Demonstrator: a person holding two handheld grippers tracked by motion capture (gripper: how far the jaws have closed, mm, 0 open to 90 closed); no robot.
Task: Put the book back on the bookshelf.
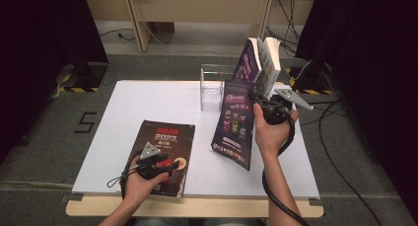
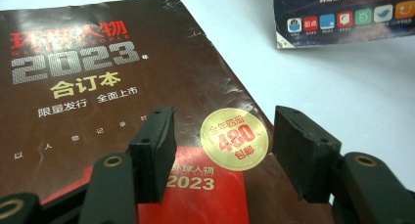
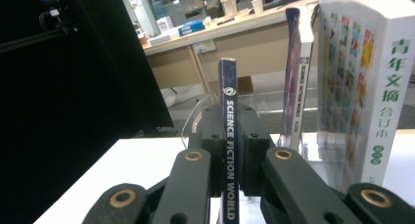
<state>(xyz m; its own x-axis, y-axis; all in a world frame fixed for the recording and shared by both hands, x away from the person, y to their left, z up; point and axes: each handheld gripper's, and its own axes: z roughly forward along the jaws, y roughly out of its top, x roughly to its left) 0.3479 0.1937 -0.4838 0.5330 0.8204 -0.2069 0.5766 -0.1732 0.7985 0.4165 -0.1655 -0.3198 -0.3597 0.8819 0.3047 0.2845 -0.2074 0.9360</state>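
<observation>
A bound magazine volume (image 1: 165, 152) lies flat at the near left of the white table (image 1: 148, 95), the left gripper (image 1: 157, 163) resting open on its near edge. To its right, a Science Fiction World magazine (image 1: 235, 122) stands tilted, pinched at its spine by the right gripper (image 1: 260, 103). Behind it, two books (image 1: 263, 58) stand upright beside a clear acrylic holder (image 1: 213, 85) at the table's far edge.

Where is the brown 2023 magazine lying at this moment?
In the high view the brown 2023 magazine lies flat at the near left of the white table, under the open left claw.
</observation>
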